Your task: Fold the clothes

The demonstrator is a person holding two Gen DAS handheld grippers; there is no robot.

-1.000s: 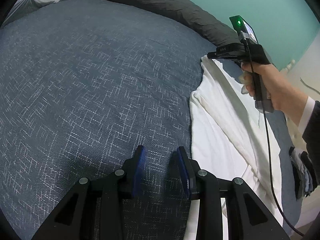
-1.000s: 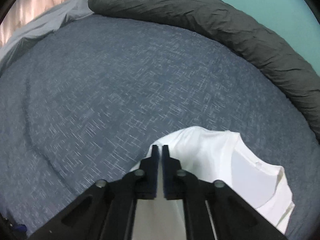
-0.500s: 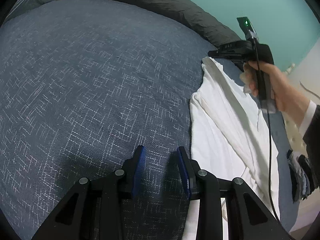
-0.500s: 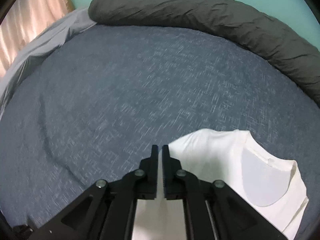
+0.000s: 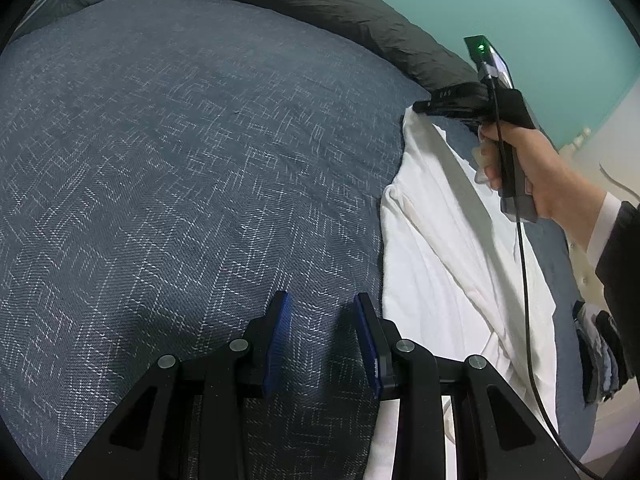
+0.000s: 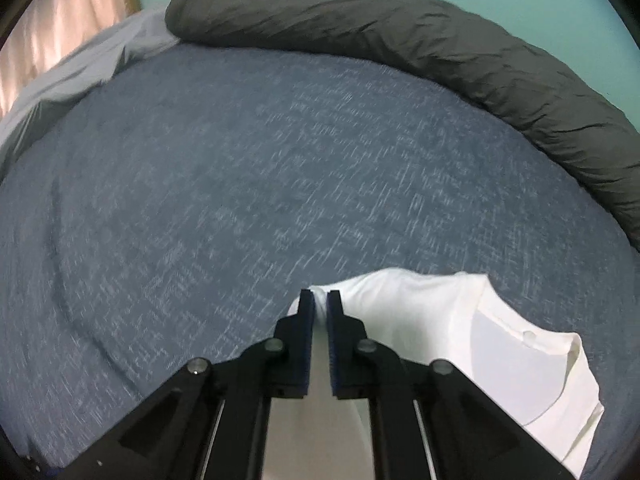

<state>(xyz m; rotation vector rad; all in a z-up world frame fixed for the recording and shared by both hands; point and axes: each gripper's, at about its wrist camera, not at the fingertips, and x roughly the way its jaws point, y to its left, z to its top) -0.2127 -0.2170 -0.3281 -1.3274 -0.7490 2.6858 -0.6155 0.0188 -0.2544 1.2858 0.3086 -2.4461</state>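
A white T-shirt [image 5: 452, 264] lies along the right side of the blue patterned bedspread [image 5: 192, 168]. My left gripper [image 5: 322, 308] is open and empty, low over the bedspread just left of the shirt's edge. My right gripper [image 6: 319, 300] is shut on the shirt's shoulder corner [image 6: 404, 312] and holds it lifted off the bed; its collar [image 6: 532, 336] hangs to the right. In the left wrist view the right gripper [image 5: 420, 107] shows at the shirt's far end, held by a hand.
A long dark grey pillow [image 6: 400, 40] runs along the far edge of the bed against a teal wall. A light grey sheet [image 6: 80, 64] is bunched at the far left. Folded dark clothes [image 5: 600, 352] sit at the bed's right edge.
My right gripper, still pinching the shirt corner, has shifted slightly over the bed, and the shirt's far end moved with it. My left gripper stayed open in place.
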